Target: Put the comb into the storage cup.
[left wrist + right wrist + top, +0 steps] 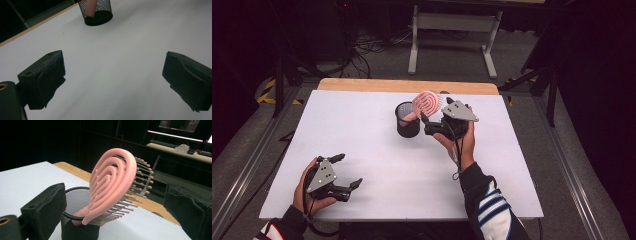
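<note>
A pink hairbrush [427,103] [113,185] stands handle-down in a black mesh cup [407,120] [77,220], its head leaning out over the rim toward the right. My right gripper [428,121] [117,207] is open just right of the cup, its jaws standing apart on either side of the brush head without touching it. My left gripper [347,171] [113,80] rests open near the table's front left, nothing between its jaws. The cup [96,11] lies far ahead of it, pink showing through the mesh.
The white table top [377,150] has a wooden strip [407,86] along its far edge. Beyond it stand a white desk frame [452,35] and cables on the floor. A desk with monitors [180,130] lies behind the brush.
</note>
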Tool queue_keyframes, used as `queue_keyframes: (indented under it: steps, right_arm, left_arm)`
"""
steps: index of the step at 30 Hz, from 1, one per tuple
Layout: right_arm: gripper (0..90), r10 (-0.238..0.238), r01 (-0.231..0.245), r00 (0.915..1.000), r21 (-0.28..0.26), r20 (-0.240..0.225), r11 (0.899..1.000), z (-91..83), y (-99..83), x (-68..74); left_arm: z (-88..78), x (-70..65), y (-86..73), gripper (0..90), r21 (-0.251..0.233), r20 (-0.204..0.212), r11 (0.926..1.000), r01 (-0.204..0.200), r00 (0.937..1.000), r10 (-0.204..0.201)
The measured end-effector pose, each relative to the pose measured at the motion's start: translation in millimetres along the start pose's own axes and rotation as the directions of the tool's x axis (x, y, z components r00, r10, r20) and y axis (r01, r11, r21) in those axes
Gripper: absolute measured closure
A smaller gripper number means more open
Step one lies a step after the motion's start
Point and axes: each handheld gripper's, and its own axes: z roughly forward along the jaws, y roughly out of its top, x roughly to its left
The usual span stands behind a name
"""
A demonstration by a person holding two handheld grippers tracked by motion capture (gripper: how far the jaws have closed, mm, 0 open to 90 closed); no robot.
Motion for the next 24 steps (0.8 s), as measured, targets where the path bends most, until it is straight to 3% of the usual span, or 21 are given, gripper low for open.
queue_keyframes:
  steps: [19, 24]
  right_arm:
    - [5.4, -0.016, 0.016, 0.9999, -0.005, -0.006, 1.000, -12.2, -7.8, 0.4]
    - [5.4, -0.044, 0.044, 0.9989, -0.005, -0.016, 0.999, -16.8, -9.5, 1.8]
  left_arm:
    - [1.7, -0.5, 0.0, 5.5, 0.007, 0.003, 1.0000, -0.003, 1.0000, 0.003]
    - [2.0, -0.6, 0.0, 5.5, 0.008, 0.003, 1.0000, -0.003, 1.0000, 0.002]
